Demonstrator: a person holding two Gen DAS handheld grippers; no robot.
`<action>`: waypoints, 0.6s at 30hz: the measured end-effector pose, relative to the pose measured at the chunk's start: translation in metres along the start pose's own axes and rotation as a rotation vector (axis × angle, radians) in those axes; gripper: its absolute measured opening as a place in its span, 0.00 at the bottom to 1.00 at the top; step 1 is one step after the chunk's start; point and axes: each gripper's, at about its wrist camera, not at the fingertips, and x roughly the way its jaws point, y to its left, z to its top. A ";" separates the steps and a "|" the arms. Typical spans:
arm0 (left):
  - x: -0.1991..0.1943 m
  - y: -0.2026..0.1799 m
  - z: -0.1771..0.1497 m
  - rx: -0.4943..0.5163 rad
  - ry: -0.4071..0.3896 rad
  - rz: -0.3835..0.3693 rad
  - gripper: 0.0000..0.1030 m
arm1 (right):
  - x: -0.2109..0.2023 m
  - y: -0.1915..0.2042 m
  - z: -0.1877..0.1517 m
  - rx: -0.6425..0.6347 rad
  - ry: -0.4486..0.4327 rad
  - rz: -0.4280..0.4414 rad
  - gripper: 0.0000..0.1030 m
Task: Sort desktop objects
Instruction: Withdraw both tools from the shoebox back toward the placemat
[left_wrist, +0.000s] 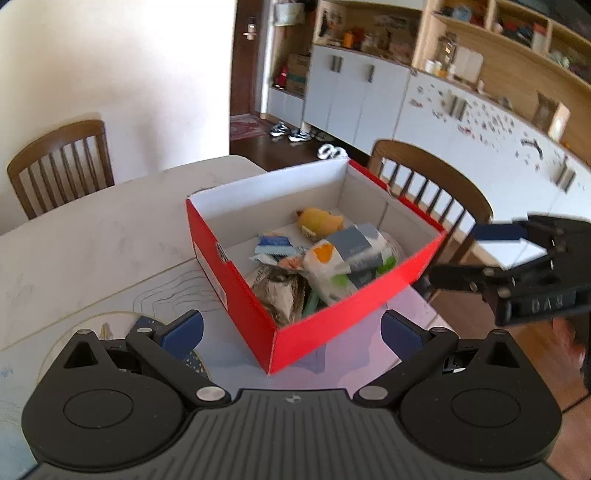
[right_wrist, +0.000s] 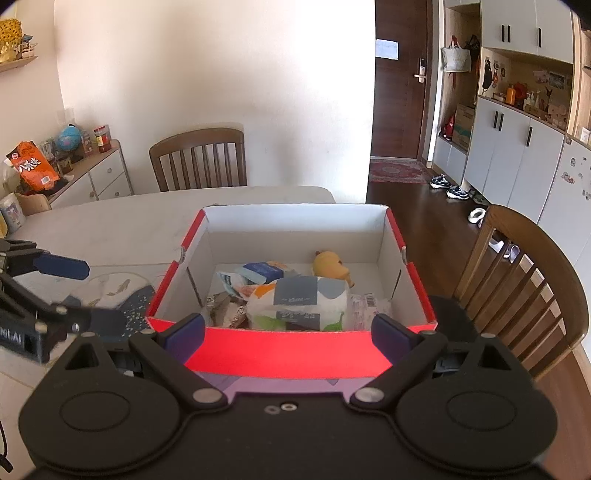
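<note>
Red cardboard box (right_wrist: 288, 350) sits on the surface (right_wrist: 110, 225), and everything sortable looks to be inside it already: a yellow plush toy (right_wrist: 330, 266) at the box's far side, a white tissue pack (right_wrist: 299, 306) in the middle, small sachets (right_wrist: 258, 273) and a crumpled wrapper (right_wrist: 225, 310) beside it.

Left tool (left_wrist: 291, 332) hovers at one near corner of the box, fingers spread wide, nothing between them. Right tool (right_wrist: 288, 332) hangs over the box's near wall, also spread and empty.

Risk from here? Both tools crowd the same box; a reach for the tissue pack could knock the light cardboard wall and slide the whole box along, or the two tools could clash over it.

Left view alone shows the box corner-on, with its labelled side wall. Right view alone shows a patterned mat (right_wrist: 122, 295) left of the box, partly behind the left tool.
</note>
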 end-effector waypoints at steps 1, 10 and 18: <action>0.000 -0.002 -0.002 0.013 0.003 0.004 1.00 | 0.000 0.001 -0.001 -0.001 0.001 0.000 0.94; 0.005 -0.002 -0.018 0.005 0.061 0.011 1.00 | -0.002 0.011 -0.004 -0.012 0.008 0.002 0.94; 0.006 -0.004 -0.020 0.025 0.060 0.033 1.00 | 0.001 0.012 -0.006 0.005 0.018 0.000 0.94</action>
